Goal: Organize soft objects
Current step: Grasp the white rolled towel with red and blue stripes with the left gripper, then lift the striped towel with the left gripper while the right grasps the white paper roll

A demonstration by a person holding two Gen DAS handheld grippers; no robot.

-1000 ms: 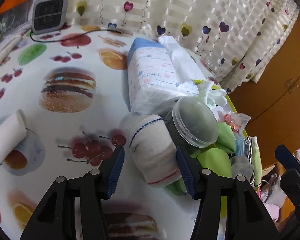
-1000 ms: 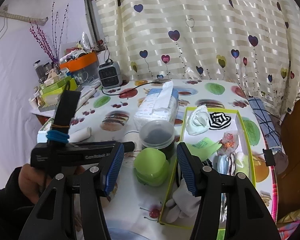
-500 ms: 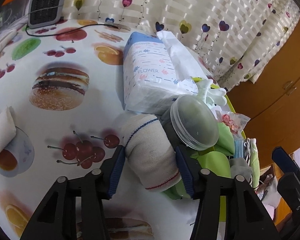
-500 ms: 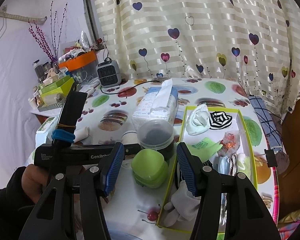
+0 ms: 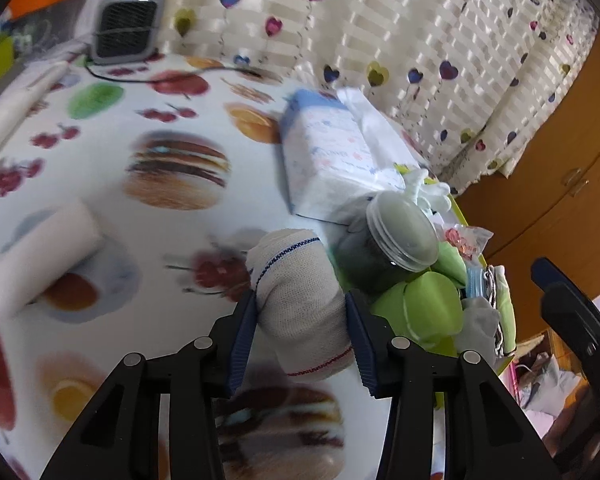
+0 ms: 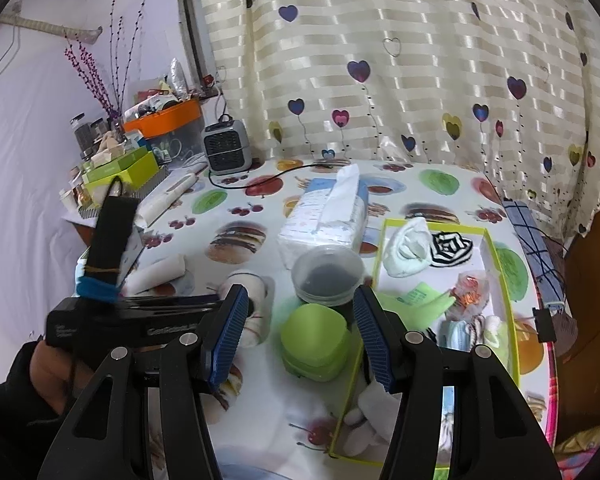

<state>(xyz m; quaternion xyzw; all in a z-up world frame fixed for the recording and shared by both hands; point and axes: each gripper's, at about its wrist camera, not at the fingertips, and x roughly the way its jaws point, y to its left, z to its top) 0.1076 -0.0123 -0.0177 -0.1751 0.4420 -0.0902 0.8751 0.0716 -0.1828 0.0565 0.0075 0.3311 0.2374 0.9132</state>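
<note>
A rolled beige sock (image 5: 300,312) with a blue and a red stripe sits between the blue pads of my left gripper (image 5: 300,300). Its jaws are closing and both pads touch the sock's sides. The same sock (image 6: 246,282) shows in the right wrist view, left of the jar, with a person's hand (image 6: 40,364) holding the left gripper. My right gripper (image 6: 300,296) hangs open and empty above the green box. The yellow-green tray (image 6: 432,224) on the right holds a white sock, a black-and-white striped cloth and other soft pieces.
A tissue pack (image 6: 328,216), a clear jar with dark contents (image 6: 326,276) and a green lidded box (image 6: 314,340) stand left of the tray. A rolled white cloth (image 6: 160,272) lies further left. A small heater (image 6: 226,148), its cable and boxes crowd the back.
My left gripper slid forward around the rolled sock and its jaws narrowed until the pads met it; the sock has shifted with the gripper. The right gripper stayed put.
</note>
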